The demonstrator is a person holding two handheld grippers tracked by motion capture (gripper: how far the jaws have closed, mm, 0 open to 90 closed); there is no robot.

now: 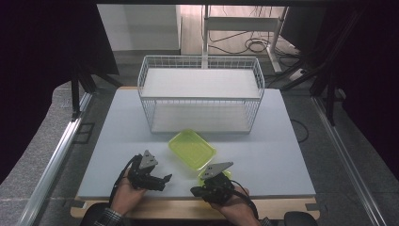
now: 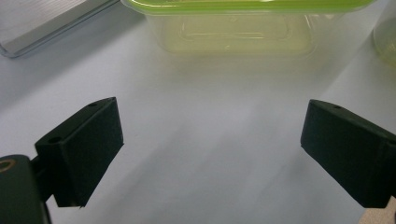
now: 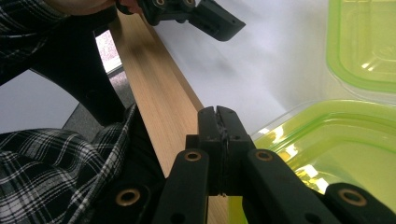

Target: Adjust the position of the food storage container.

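A clear container with a lime-green lid [image 1: 192, 149] stands on the grey mat just in front of the wire basket. It also appears ahead of the jaws in the left gripper view [image 2: 233, 28] and at the top right of the right gripper view [image 3: 364, 42]. My left gripper [image 1: 159, 173] [image 2: 210, 154] rests near the front edge, open wide with bare mat between its jaws. My right gripper [image 1: 195, 190] [image 3: 218, 121] is shut over the wooden table edge. The rim of a second green lid [image 1: 207, 176] [image 3: 336, 149] runs into its closed jaws.
A white wire basket [image 1: 200, 94] with a shelf board stands at the back of the mat [image 1: 117, 141]. The wooden table edge [image 3: 159, 93] runs along the front, with a plaid sleeve [image 3: 56, 158] beside it. Dark stands and cables surround the table.
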